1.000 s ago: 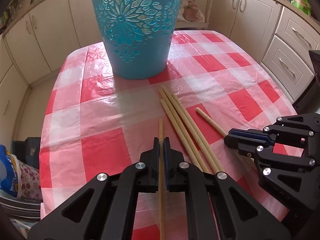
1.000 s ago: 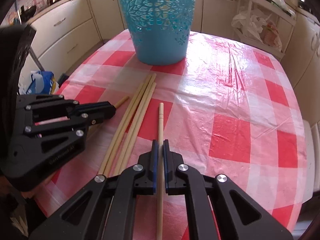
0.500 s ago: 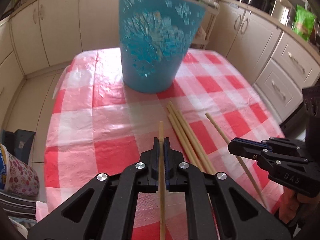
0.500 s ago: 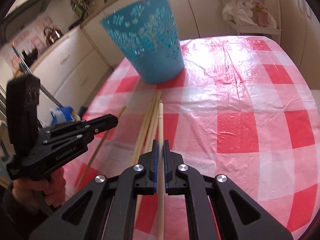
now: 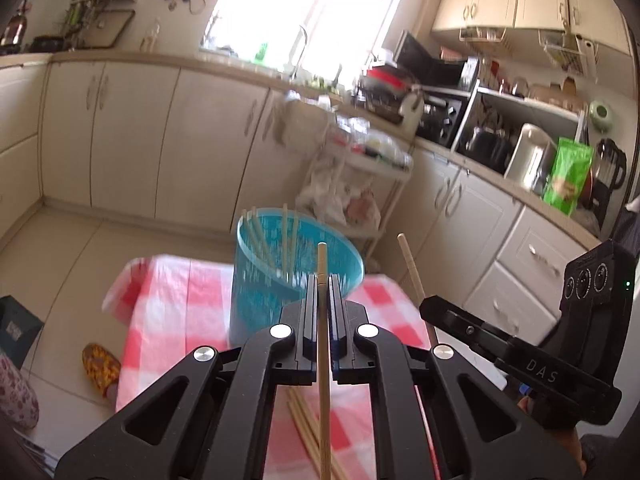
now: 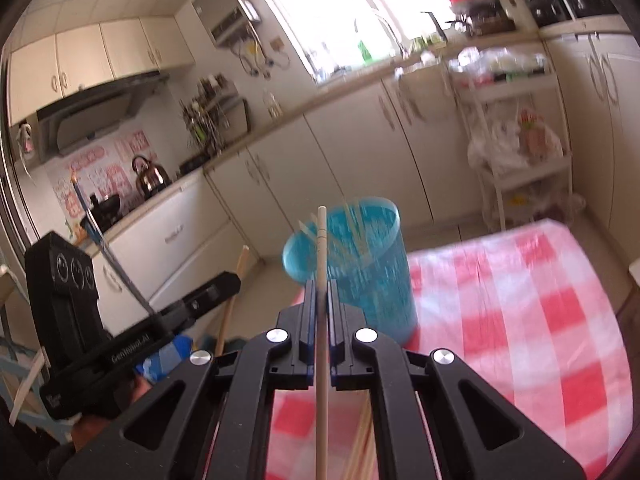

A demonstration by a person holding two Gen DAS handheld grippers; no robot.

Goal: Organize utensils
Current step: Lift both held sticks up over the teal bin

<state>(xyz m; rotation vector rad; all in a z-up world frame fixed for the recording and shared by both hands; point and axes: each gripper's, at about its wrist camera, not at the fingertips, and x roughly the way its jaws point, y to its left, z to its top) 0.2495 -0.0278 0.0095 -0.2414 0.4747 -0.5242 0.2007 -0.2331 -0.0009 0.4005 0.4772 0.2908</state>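
Above the table's near edge, each hand-held gripper [image 5: 322, 292] [image 6: 321, 296] clamps a chopstick [image 5: 323, 360] [image 6: 321, 360], clear of the basket rim [image 5: 256, 216].

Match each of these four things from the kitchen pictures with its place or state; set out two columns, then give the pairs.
Things:
1. left claw
2. blue basket
3. loose chopsticks
4. green packet

Places or states:
A. stands on the checked tablecloth with sticks in it
B. lie flat on the table
C. stands on the counter
D. shut on a chopstick

Pairs: 1-D, 2-A, 3-B, 4-C
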